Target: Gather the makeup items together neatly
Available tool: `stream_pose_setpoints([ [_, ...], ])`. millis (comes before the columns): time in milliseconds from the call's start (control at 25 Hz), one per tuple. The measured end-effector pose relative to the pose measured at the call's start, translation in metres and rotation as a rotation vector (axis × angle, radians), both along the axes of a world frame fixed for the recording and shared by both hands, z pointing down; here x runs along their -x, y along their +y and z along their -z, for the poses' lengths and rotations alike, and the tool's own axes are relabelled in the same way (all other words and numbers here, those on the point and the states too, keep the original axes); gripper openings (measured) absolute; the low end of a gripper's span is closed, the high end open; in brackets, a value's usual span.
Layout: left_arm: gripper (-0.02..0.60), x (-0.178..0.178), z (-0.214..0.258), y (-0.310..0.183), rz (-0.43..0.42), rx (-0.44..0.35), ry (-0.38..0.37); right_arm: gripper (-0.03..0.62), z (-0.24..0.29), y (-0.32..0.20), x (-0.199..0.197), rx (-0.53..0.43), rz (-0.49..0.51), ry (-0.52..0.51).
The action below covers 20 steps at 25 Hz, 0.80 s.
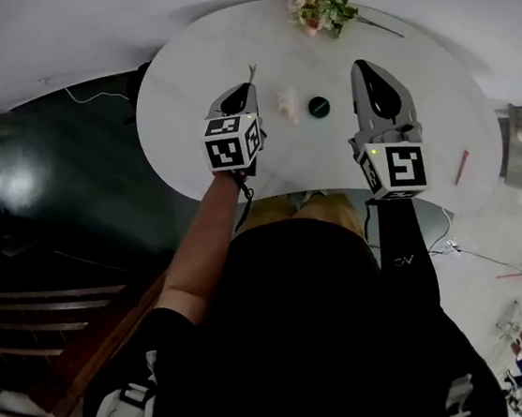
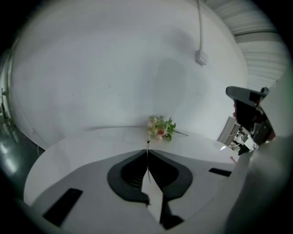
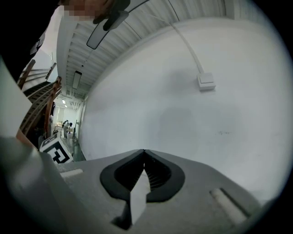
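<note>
My left gripper (image 1: 248,86) has its jaws pinched almost together on a thin stick (image 1: 251,72). In the left gripper view the stick (image 2: 147,145) runs up out of the tips of the left gripper (image 2: 147,151) as a hairline. I can't tell what kind of makeup tool it is. The gripper hangs over the left half of the table (image 1: 184,108), pointing toward the flowers (image 1: 315,11) at the far edge.

My right gripper (image 1: 361,69) is closed with nothing in it. Its own view shows the tips (image 3: 144,151) meeting against bare wall, so it points level above the tabletop.

The rest of the kit is split up. A pink piece (image 1: 290,104) and a dark round pot (image 1: 319,107) sit just beside each other between the grippers. A red pencil (image 1: 461,167) lies well apart near the right edge.

The stick worries me most. It is so thin that the pads have little to bite on, and a quick tilt could let it swivel or slide out. If I lower it too close, the stick could nudge the pink piece, or knock the pot, which might roll. If I drop it from height, it may bounce toward the edge. The pencil is round-looking and near the rim, so a clumsy closed-jaw push from the right could send it off the table.
</note>
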<state>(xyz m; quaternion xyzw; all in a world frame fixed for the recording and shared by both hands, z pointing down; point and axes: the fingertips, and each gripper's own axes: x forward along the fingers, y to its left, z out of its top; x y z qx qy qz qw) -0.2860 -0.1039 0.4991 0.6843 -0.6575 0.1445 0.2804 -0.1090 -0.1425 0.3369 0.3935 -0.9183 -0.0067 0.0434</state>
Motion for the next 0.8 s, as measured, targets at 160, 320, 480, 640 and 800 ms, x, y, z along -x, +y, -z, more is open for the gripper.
stream_pose_setpoints([
  [160, 0.014, 0.008, -0.052, 0.006, 0.043, 0.114, 0.001, 0.006, -0.003, -0.001, -0.019, 0.009, -0.057, 0.014],
  [320, 0.014, 0.011, -0.084, 0.016, 0.065, 0.193, -0.006, 0.006, -0.007, 0.0, -0.02, 0.011, -0.068, 0.021],
  [480, 0.015, 0.009, -0.098, 0.019, 0.073, 0.226, -0.003, 0.005, -0.01, 0.001, -0.017, 0.013, -0.062, 0.029],
  [640, 0.015, 0.01, -0.105, 0.019, 0.098, 0.251, 0.009, 0.006, -0.009, 0.0, -0.013, 0.016, -0.061, 0.03],
  [800, 0.038, 0.004, -0.115, 0.024, 0.096, 0.288, 0.044, 0.006, -0.008, 0.001, -0.006, 0.015, -0.052, 0.035],
])
